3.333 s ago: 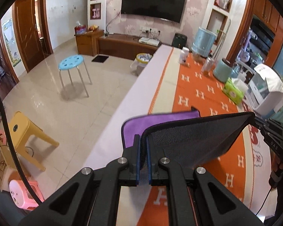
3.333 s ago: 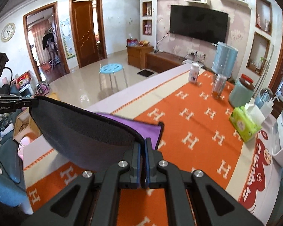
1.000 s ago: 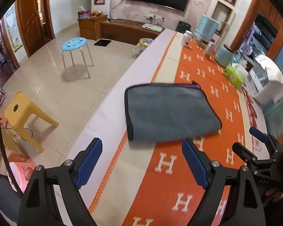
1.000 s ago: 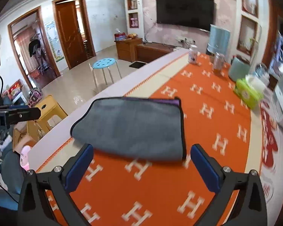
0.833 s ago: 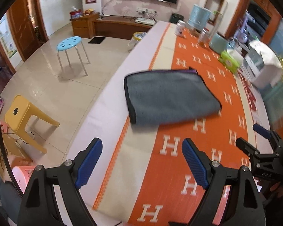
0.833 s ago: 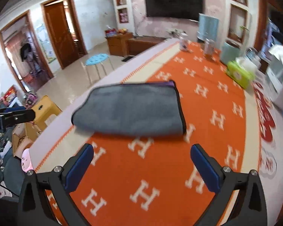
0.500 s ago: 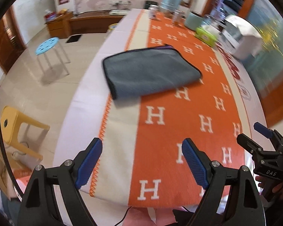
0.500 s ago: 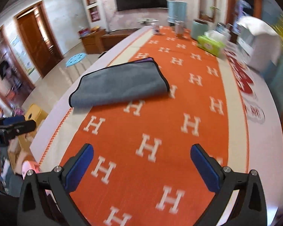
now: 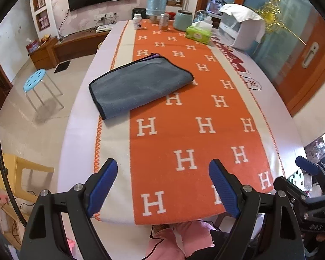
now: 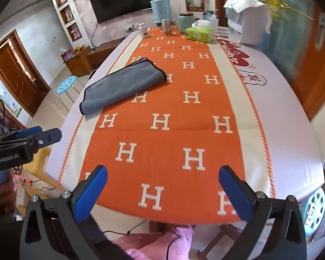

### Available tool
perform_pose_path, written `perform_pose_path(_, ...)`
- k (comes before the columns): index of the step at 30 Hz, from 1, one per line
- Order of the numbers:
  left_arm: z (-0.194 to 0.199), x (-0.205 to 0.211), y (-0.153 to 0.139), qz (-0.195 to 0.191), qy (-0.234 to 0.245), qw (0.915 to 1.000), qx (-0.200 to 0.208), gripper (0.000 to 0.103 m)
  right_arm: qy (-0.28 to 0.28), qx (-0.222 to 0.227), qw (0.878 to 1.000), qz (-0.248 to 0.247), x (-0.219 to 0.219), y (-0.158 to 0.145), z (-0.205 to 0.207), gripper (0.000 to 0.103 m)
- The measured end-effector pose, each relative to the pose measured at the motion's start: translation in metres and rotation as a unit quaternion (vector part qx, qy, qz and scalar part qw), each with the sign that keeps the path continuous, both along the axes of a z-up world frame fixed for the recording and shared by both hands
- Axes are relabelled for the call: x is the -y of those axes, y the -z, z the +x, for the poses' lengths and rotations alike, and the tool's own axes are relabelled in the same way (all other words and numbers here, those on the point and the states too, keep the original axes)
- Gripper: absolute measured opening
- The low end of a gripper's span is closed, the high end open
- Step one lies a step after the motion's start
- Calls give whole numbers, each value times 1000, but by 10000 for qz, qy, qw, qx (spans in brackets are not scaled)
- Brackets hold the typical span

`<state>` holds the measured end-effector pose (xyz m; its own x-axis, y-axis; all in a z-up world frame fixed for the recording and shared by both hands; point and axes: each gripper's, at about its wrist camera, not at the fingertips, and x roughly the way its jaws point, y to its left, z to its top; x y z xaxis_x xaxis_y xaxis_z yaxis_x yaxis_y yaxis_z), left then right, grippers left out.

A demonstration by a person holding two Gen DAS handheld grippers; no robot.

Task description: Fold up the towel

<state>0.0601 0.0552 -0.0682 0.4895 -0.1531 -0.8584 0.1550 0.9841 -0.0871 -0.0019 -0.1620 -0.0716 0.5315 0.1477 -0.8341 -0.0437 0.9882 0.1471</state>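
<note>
Grey cloth first: in the left wrist view the towel (image 9: 138,86) lies folded and flat on the table (image 9: 275,108), up at about 11 o'clock from the left gripper (image 9: 163,186), straddling the orange runner (image 9: 184,134) and its cream border. A thin purple edge peeks out at the towel's far corner. Three seconds ago this gripper was pinched on a raised corner of the towel; a second ago it had already let go and hung close over the cloth. Now its blue pads (image 9: 103,186) stand wide apart with nothing between them, and the towel sits well away, far up the table, with the near table edge and pink cloth below the fingers. The right gripper shows at 4 o'clock, low at the frame's side

In the right wrist view the towel (image 10: 123,86) is at about 11 o'clock, the same neat rectangle, nothing touching it. The right gripper (image 10: 162,192) is also spread open and empty, where earlier it was clamped on the other lifted corner. The left gripper (image 10: 35,137) pokes in at 9 o'clock, clear of the table

Both tools have pulled back to the near end, so the fold reads as laid down and released; I judge the task finished or very nearly so, unless another fold is wanted
</note>
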Motion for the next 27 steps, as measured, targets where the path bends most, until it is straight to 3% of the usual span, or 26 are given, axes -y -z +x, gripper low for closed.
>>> perform_pose_path(10,-25,24,-26,193,-49,9998,53,86,202,-147,9997,8,19,-38,-20,103)
perform_pose_path(21,-52,46,-44,373,-275,9986,240,88,429,-93,9973,581,43,-64,-38,103)
perform_pose_path(27,-59,48,-48,406,-565,9966,444,89,286,-26,9990,330,34,-65,-45,103)
